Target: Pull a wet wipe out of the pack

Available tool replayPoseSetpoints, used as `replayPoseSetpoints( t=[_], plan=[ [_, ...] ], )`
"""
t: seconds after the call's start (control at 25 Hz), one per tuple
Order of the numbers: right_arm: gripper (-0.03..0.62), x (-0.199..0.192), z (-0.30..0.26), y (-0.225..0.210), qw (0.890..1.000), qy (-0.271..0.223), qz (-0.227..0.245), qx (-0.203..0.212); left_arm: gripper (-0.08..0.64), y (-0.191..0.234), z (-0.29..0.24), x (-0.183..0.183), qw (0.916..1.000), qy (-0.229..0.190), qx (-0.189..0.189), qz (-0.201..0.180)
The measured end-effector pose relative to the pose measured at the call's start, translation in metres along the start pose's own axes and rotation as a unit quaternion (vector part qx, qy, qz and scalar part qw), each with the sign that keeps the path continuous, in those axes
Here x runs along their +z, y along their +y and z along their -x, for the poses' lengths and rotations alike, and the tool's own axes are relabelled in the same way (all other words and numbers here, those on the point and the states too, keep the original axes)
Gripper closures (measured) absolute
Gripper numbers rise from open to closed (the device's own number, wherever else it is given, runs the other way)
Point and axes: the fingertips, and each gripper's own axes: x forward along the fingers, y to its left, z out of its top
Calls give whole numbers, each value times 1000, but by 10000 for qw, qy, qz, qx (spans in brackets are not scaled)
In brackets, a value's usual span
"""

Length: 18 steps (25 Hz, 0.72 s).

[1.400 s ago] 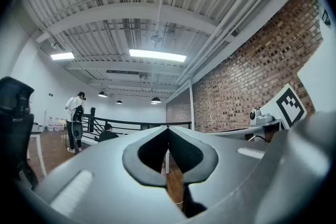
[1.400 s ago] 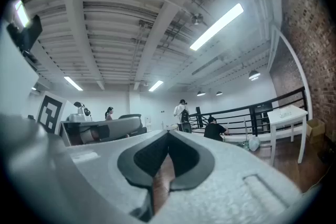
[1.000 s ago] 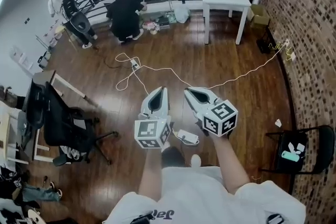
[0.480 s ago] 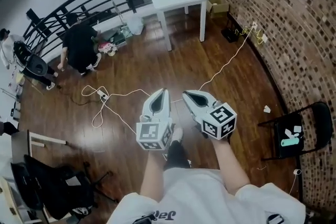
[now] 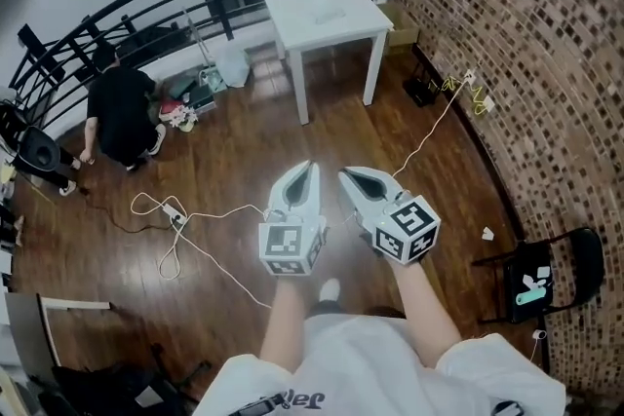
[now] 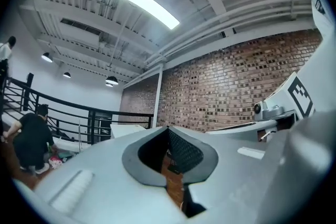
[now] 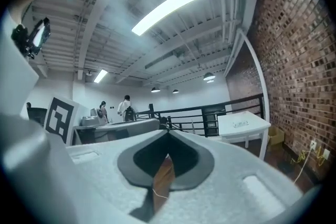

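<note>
The left gripper (image 5: 309,168) is clenched shut with nothing in it, held out level in front of the person, and the right gripper (image 5: 344,173) just beside it is shut and empty too; both are well short of the white table (image 5: 363,15), over the wooden floor (image 5: 244,161). In the head view a flat pale thing (image 5: 327,15) lies on the table, too small to tell whether it is the wet wipe pack. A cardboard box (image 5: 400,19) sits just right of the table against the brick wall (image 5: 546,63). A black railing (image 5: 146,0) runs off to the left behind the table. Left of the table a person in black (image 5: 117,112) crouches by the railing. A white cable (image 5: 195,234) loops over the floor nearer than the table. Far to the right of the table a black folding chair (image 5: 561,258) carries a teal thing (image 5: 531,294). In the left gripper view the left gripper (image 6: 168,128) shows its tips meeting, with only floor seen through the gap behind them; the table (image 6: 126,127) shows past it, and the crouching person (image 6: 31,139) is left of the table. In the right gripper view the right gripper (image 7: 168,132) has its tips together and nothing between them, the table (image 7: 247,126) stands to the right ahead with the same pale thing (image 7: 240,123) on it, and two standing people (image 7: 126,106) are far left of the table.
</note>
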Motion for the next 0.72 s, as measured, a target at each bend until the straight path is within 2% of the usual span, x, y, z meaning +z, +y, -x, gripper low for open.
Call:
replayPoseSetpoints(
  t=[0.16, 0.36, 0.56, 0.72],
  plan=[
    [600, 20, -35, -28, 9994, -51, 285, -205, 543, 37, -47, 8, 10000, -28, -65, 35],
    [600, 23, -56, -104, 9983, -75, 44, -573, 543, 36, -113, -3, 9994, 71, -326, 13],
    [600, 33, -86, -178, 9984, -222, 43, -526, 543, 41, -197, -8, 9993, 11, -356, -56],
    [600, 54, -119, -258, 9986, -303, -8, -437, 543, 45, -285, 0, 9994, -31, -271, -233]
  ],
)
